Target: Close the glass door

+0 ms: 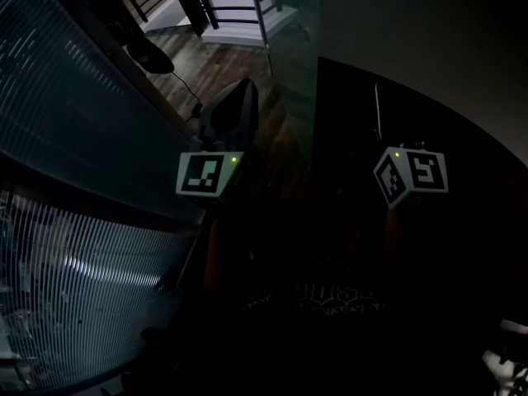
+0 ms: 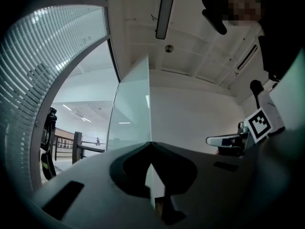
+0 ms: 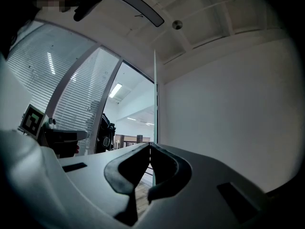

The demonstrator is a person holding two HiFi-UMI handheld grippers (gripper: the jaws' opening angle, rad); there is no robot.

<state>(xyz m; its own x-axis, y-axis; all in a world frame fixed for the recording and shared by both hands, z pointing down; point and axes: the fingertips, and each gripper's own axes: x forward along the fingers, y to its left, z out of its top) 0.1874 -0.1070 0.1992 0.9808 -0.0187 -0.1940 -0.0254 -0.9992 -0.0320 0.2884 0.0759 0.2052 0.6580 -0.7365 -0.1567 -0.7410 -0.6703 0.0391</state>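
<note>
The glass door (image 2: 131,109) stands ahead of both grippers, its free edge (image 3: 155,99) seen as a thin vertical line. In the dim head view the same edge (image 1: 317,97) runs down between the two marker cubes. My left gripper (image 2: 150,143) points at that edge, a little above level, shut with nothing between its tips. My right gripper (image 3: 149,144) is also shut and empty, aimed just left of the door's edge. Each gripper appears in the other's view: the right gripper's fingers (image 2: 224,140) at the right, the left gripper's fingers (image 3: 64,136) at the left. Whether either tip touches the glass is hidden.
A ribbed frosted glass wall (image 1: 82,287) runs along the left. A plain white wall (image 3: 228,118) fills the right. Past the door lie a wooden floor and a dark railing (image 1: 223,7). A dark bag (image 3: 105,132) hangs by the doorway.
</note>
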